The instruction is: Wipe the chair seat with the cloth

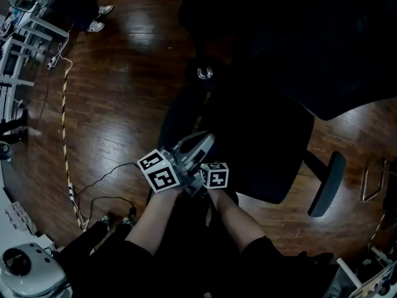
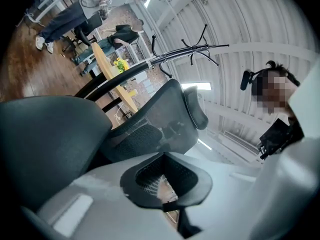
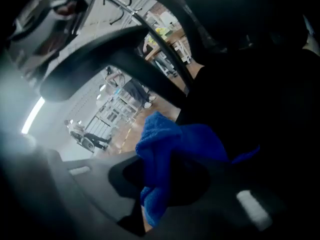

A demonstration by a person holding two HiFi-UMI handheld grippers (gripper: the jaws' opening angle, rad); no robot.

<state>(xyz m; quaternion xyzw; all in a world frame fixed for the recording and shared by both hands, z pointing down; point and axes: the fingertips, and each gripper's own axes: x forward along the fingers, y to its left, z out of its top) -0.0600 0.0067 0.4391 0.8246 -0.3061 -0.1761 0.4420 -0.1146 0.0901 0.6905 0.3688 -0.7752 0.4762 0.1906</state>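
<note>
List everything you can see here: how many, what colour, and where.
chair seat: one, black, centre of the head view
armrest: one, dark, right of the seat
cloth: one, blue, pinched between two jaws
floor: dark wood, all round the chair
cables: several, black, on the floor at left
shoes: two, white, far left on the floor
left gripper: grey, shut, empty
right gripper: grey, shut on the cloth
forearms: two, bare, bottom centre
</note>
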